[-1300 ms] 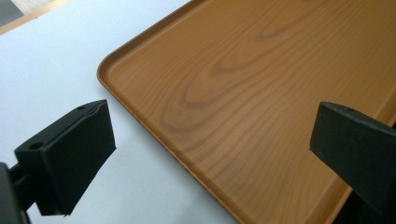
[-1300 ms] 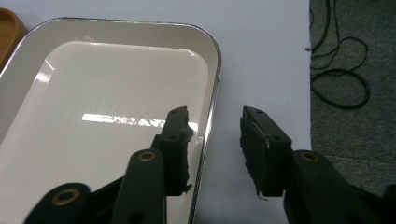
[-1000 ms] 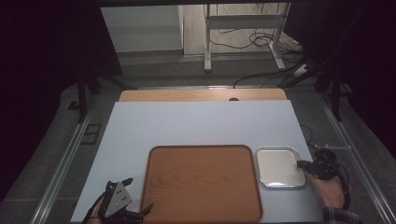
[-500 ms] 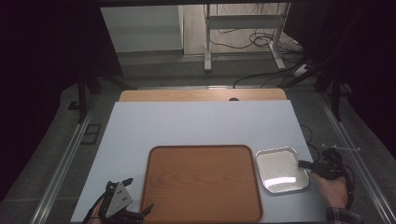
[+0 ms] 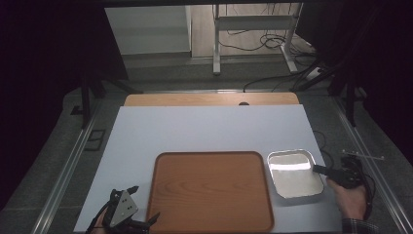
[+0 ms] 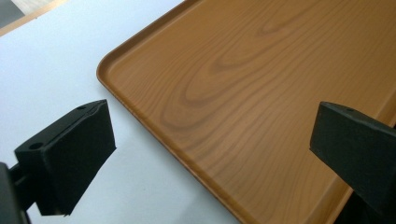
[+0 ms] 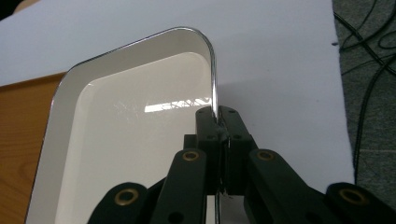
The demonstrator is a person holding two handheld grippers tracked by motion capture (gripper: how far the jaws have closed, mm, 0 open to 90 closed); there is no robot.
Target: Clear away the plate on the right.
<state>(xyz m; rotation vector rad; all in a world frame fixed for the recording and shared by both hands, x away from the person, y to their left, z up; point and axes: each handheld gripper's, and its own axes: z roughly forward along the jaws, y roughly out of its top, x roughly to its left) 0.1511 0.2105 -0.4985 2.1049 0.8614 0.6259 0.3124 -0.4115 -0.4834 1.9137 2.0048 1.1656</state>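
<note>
Lab: floor cables (image 5: 253,46), test table (image 5: 204,129)

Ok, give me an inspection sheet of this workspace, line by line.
Surface: white sheet over a wooden tabletop.
Job's things: metal tray at the right edge of the wooden tray, which is empty.
Clutter: nothing seen.
Grippers: right gripper shut on the metal tray's rim; left gripper open beside the wooden tray's near left corner, holding nothing.
Cables: black cables on the floor beyond the table.
Surroundings: dark room, metal frame legs behind.
</note>
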